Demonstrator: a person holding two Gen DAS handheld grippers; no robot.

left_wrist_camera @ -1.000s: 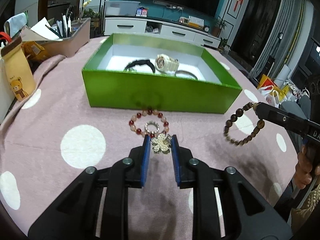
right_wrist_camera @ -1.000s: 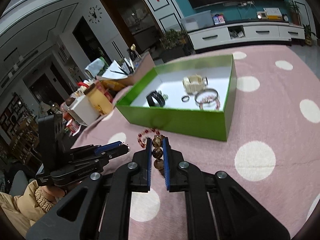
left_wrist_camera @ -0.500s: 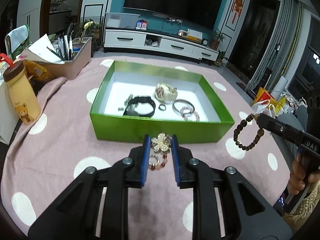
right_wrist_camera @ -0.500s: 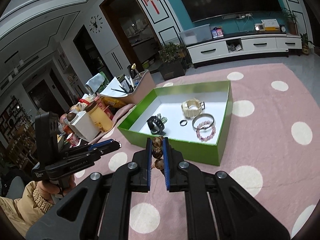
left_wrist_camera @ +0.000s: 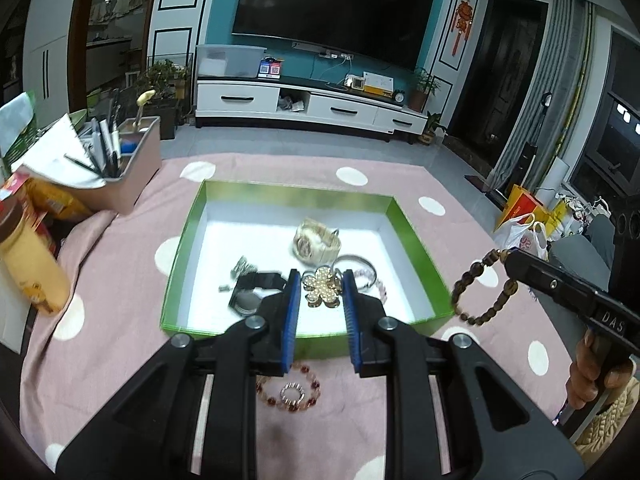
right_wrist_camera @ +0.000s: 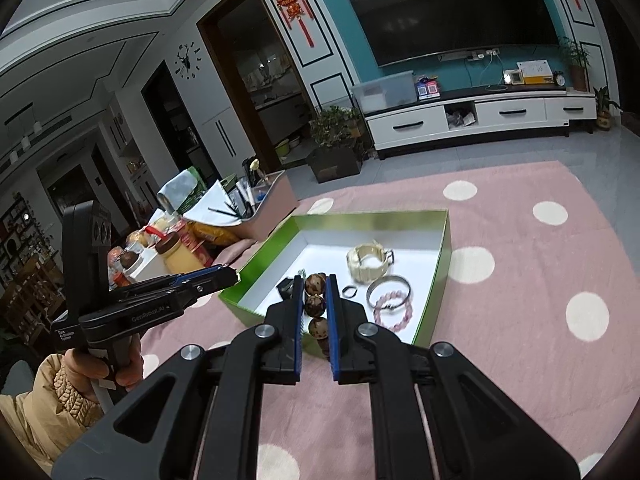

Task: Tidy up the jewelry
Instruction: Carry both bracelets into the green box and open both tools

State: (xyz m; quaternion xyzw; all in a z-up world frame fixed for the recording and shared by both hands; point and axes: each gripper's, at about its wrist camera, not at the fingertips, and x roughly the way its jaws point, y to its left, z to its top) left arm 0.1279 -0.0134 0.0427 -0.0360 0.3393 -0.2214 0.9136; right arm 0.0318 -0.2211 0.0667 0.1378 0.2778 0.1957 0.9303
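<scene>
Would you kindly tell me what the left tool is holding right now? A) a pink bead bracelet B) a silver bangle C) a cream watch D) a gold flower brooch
D: the left tool is shut on the gold flower brooch, raised over the green box.

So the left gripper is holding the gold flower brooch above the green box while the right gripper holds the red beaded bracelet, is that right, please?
Not quite. The right gripper holds the brown wooden bead bracelet, as the right wrist view shows. The red beaded bracelet lies on the pink tablecloth. The left gripper does hold the gold flower brooch above the green box.
</scene>
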